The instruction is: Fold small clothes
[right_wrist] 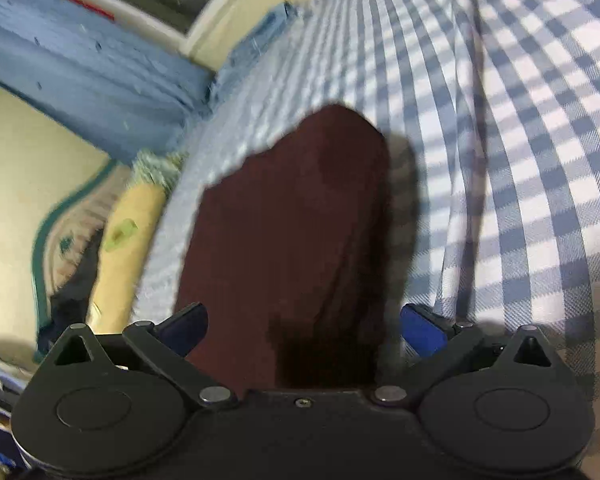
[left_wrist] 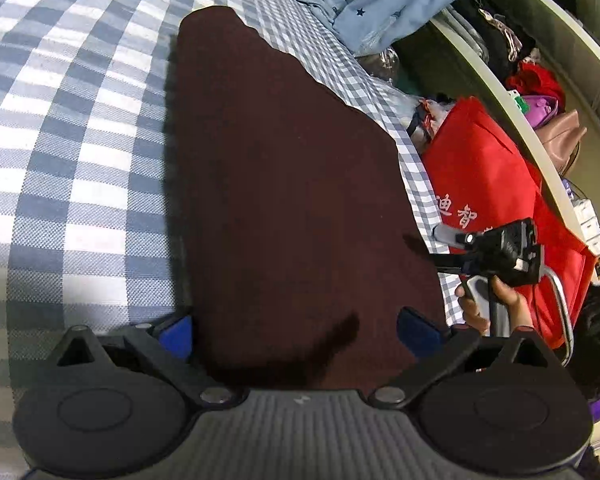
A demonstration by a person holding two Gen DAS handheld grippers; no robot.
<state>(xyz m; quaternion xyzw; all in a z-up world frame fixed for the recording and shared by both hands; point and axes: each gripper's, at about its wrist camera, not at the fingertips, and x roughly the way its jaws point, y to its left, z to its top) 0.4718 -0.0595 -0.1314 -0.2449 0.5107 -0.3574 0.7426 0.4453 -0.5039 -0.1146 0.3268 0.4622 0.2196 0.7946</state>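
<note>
- Two handheld grippers work over one dark maroon knitted garment (left_wrist: 284,184), which lies flat on a blue-and-white checked bed sheet (left_wrist: 68,152), close to the bed's right edge.
- Left gripper (left_wrist: 296,330): its blue-padded fingers (left_wrist: 178,336) stand wide apart over the garment's near end, holding nothing.
- Right gripper (right_wrist: 300,328): its fingers are likewise spread wide, with the maroon cloth passing between them and gripped by neither; in the left wrist view it sits at the garment's right edge, held by a hand (left_wrist: 496,304).
- Step in hand, as I judge it: both tools are placed to take hold of the cloth for a fold, with no pinch made yet. The garment looks like a long tapered panel, perhaps already folded once, though I cannot tell.
- Next move likely calls for closing each pair of fingers on a near corner or edge, lifting only a little, and carrying that end toward the far narrow tip so the edges meet.
- Edges: the right side of the garment runs almost along the sheet's drop-off, beyond which sit a red fabric bag with printed characters (left_wrist: 496,184) and cluttered shelves.
- Open room lies to the left and far side, on bare checked sheet; light blue bedding (left_wrist: 384,0) is heaped at the far right.
</note>
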